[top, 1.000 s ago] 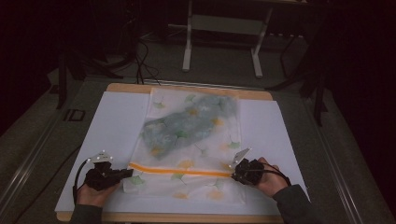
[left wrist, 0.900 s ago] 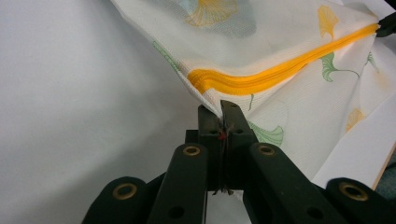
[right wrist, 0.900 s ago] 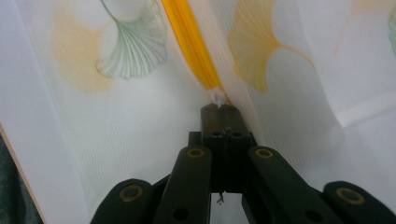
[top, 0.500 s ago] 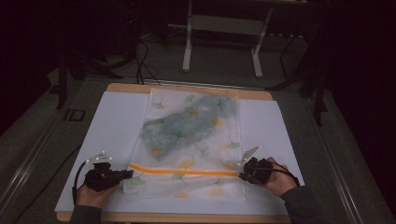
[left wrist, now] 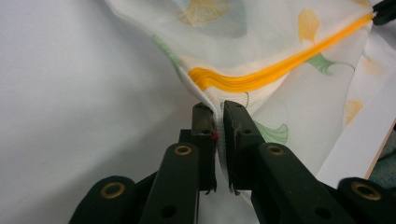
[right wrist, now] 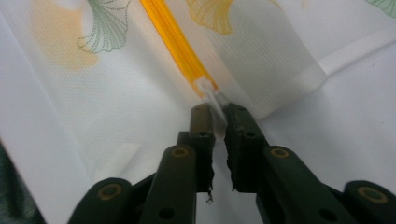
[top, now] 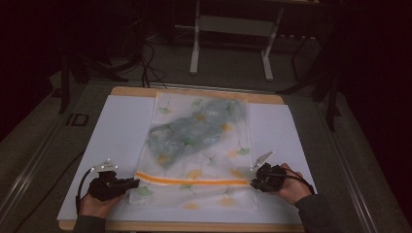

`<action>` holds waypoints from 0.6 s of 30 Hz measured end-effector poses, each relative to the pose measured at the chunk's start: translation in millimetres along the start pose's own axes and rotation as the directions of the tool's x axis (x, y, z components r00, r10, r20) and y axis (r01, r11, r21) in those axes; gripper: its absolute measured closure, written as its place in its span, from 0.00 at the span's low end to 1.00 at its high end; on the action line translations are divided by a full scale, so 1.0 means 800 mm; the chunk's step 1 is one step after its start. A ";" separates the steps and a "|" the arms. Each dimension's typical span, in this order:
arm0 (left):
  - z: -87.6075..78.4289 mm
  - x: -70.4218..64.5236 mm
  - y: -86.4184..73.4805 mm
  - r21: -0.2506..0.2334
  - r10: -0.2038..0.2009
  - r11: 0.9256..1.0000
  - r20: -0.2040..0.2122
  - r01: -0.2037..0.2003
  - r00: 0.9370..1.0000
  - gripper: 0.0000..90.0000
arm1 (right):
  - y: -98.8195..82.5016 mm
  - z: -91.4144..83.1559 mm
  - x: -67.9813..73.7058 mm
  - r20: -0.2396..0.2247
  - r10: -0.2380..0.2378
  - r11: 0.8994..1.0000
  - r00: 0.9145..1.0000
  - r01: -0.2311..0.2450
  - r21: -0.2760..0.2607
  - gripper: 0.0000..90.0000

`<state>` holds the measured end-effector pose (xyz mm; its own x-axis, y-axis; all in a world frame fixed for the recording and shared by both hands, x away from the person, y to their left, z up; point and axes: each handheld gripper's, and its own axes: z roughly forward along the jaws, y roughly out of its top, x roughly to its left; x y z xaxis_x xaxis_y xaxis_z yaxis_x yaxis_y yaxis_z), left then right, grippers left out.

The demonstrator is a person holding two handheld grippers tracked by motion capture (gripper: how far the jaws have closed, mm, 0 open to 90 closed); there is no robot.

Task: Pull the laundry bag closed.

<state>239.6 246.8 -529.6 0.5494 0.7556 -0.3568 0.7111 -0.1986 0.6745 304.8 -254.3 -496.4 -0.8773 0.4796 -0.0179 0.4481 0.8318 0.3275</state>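
High view, bag: The white mesh bag printed with leaves lies flat on the white sheet that covers the table, a bluish-green garment showing through its far half.
High view, zipper: The orange zipper crosses the near part of the bag from edge to edge, and it is the landmark for everything below.
High view, your left gripper: Your left gripper sits at the zipper's left end, on the bag's left edge.
High view, your right gripper: Your right gripper sits at the zipper's right end, on the bag's right edge.
Left gripper view, jaws: Your jaws have just been opening and now stand a narrow slit apart, with a fold of the bag's mesh still between them, just below the zipper's curved end.
Left gripper view, far end: The zipper runs away to the upper right, where the other gripper's black tip meets it.
Right gripper view, jaws: Your jaws have just been opening too; a thin gap shows, with the white zipper pull tab between the tips at the zipper's near end. Whether the pads press on it, I cannot tell.
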 end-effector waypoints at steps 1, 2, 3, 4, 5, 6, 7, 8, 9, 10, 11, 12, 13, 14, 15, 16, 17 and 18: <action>0.000 0.000 0.000 0.000 0.000 1.000 0.000 0.000 1.000 0.89 | 0.000 0.000 0.000 0.000 0.000 1.000 1.000 0.000 0.000 0.88; -0.002 0.001 -0.001 -0.010 -0.007 1.000 -0.011 0.007 1.000 0.88 | -0.003 -0.002 -0.002 0.003 0.019 1.000 1.000 -0.019 -0.010 0.86; -0.003 0.001 -0.001 -0.015 -0.010 1.000 -0.016 0.009 1.000 0.86 | -0.004 -0.003 -0.003 0.001 0.024 1.000 1.000 -0.024 -0.014 0.85; -0.004 0.001 -0.001 -0.024 -0.010 1.000 -0.018 0.009 1.000 0.85 | -0.005 -0.003 -0.003 -0.004 0.032 0.999 0.999 -0.032 -0.020 0.83; -0.006 0.001 -0.002 -0.035 -0.011 0.999 -0.024 0.011 1.000 0.84 | -0.006 -0.004 -0.004 -0.005 0.036 0.999 0.999 -0.036 -0.023 0.82; -0.008 0.002 -0.002 -0.045 -0.014 0.999 -0.027 0.013 1.000 0.83 | -0.006 -0.004 -0.005 -0.007 0.037 0.999 0.999 -0.037 -0.026 0.80; -0.008 0.002 -0.002 -0.045 -0.014 0.999 -0.027 0.013 1.000 0.83 | -0.006 -0.004 -0.005 -0.007 0.037 0.999 0.999 -0.037 -0.026 0.80; -0.011 0.003 -0.002 -0.064 -0.018 0.998 -0.035 0.016 0.999 0.83 | -0.007 -0.007 -0.007 -0.011 0.049 0.998 0.999 -0.049 -0.045 0.78; -0.013 0.004 -0.002 -0.070 -0.021 0.997 -0.042 0.018 0.999 0.83 | -0.008 -0.009 -0.007 -0.014 0.051 0.997 0.999 -0.052 -0.058 0.77; -0.014 0.005 -0.003 -0.077 -0.023 0.997 -0.045 0.019 0.999 0.83 | -0.008 -0.011 -0.008 -0.012 0.056 0.996 0.998 -0.057 -0.072 0.76; -0.014 0.006 -0.003 -0.082 -0.030 0.996 -0.048 0.026 0.998 0.83 | -0.008 -0.013 -0.009 -0.011 0.065 0.994 0.998 -0.066 -0.087 0.75; -0.014 0.006 -0.003 -0.083 -0.029 0.996 -0.052 0.025 0.998 0.82 | -0.008 -0.014 -0.010 -0.008 0.070 0.992 0.997 -0.071 -0.101 0.73; -0.014 0.006 -0.003 -0.083 -0.029 0.996 -0.052 0.025 0.998 0.82 | -0.008 -0.014 -0.010 -0.008 0.070 0.992 0.997 -0.071 -0.101 0.73; -0.014 0.006 -0.003 -0.083 -0.030 0.996 -0.059 0.025 0.998 0.82 | -0.009 -0.015 -0.011 -0.005 0.077 0.991 0.997 -0.077 -0.112 0.71; -0.012 0.005 -0.004 -0.081 -0.025 0.997 -0.068 0.020 0.997 0.82 | -0.010 -0.017 -0.014 0.003 0.102 0.984 0.995 -0.100 -0.148 0.68; -0.010 0.004 -0.003 -0.080 -0.021 0.997 -0.078 0.015 0.997 0.81 | -0.010 -0.018 -0.015 0.002 0.122 0.978 0.993 -0.120 -0.171 0.67; -0.010 0.004 -0.003 -0.080 -0.021 0.997 -0.078 0.015 0.997 0.81 | -0.011 -0.018 -0.016 -0.003 0.133 0.973 0.991 -0.132 -0.192 0.67; -0.008 0.002 -0.003 -0.076 -0.014 0.997 -0.094 0.007 0.995 0.81 | -0.012 -0.017 -0.017 -0.006 0.138 0.969 0.990 -0.136 -0.206 0.66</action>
<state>236.3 252.7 -527.5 0.4953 0.8138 -0.3040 0.6795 -0.1448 0.7193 309.9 -272.3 -486.3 -0.8082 0.5879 0.0331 0.5181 0.6833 0.5145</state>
